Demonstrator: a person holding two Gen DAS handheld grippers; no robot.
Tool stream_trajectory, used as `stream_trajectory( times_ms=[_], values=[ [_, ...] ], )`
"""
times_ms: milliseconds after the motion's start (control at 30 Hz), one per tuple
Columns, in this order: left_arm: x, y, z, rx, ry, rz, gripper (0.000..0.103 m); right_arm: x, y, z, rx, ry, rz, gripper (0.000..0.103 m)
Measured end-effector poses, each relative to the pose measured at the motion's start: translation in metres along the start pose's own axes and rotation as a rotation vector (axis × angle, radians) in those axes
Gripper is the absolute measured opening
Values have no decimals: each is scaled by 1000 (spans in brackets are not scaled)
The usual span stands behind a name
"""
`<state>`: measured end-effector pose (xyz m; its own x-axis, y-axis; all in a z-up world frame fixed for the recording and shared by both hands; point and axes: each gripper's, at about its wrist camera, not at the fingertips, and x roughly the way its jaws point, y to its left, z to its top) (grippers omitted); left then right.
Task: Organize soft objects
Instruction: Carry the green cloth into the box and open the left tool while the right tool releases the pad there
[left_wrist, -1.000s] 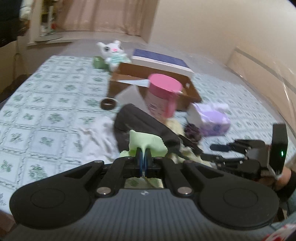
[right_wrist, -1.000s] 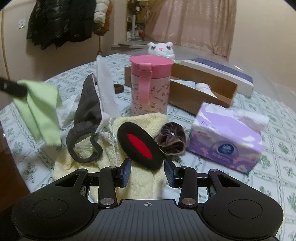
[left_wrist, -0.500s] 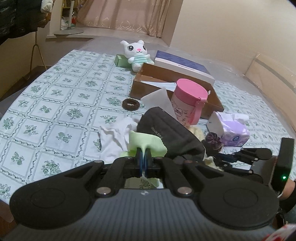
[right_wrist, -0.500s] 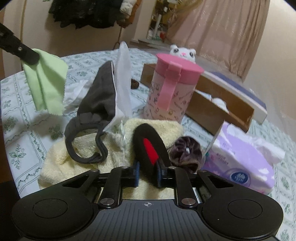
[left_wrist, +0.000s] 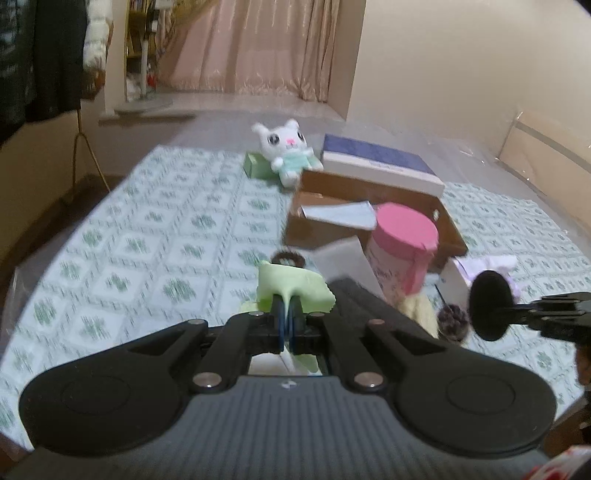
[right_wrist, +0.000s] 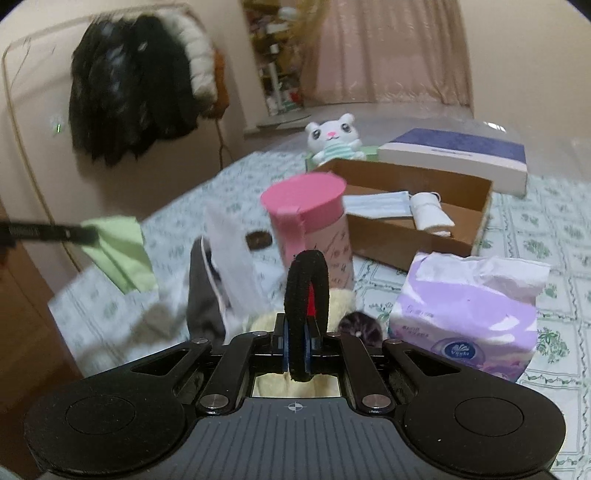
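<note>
Left gripper (left_wrist: 287, 322), fingers pinched on a green cloth (left_wrist: 293, 287), lifts it clear; right gripper (right_wrist: 298, 341) clamps a black pad (right_wrist: 306, 295) upright above the yellow towel (right_wrist: 341, 301), mug (right_wrist: 310, 225) beyond

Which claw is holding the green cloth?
The left claw; the green cloth is pinched in it. The right claw grips the black pad.

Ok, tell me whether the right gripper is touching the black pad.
Touching. The right wrist view shows the right gripper shut on the black pad, both fingers pressed against its edge, lifting it above the yellow towel.
</note>
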<state>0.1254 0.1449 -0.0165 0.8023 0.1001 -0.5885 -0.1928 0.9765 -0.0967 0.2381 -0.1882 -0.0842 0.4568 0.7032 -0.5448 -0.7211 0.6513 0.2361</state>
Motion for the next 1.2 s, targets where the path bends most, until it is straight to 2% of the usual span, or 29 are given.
stream_trajectory(
  times_ms=[200,533,800,933,1200],
  values=[
    [14,6,30,35,-50,28,1,-17,-22,32,104,-52,39,8],
    [66,2,80,59,-77,-29,1,-17,-59,83,146,-128,23,8],
    [131,-20,125,48,-59,-133,1,19,-90,122,170,-145,16,8],
    [165,-35,142,46,-47,-186,1,42,-104,134,172,-123,3,8],
    [233,-70,149,77,27,-263,1,80,-128,139,191,-73,-30,8]
  ],
)
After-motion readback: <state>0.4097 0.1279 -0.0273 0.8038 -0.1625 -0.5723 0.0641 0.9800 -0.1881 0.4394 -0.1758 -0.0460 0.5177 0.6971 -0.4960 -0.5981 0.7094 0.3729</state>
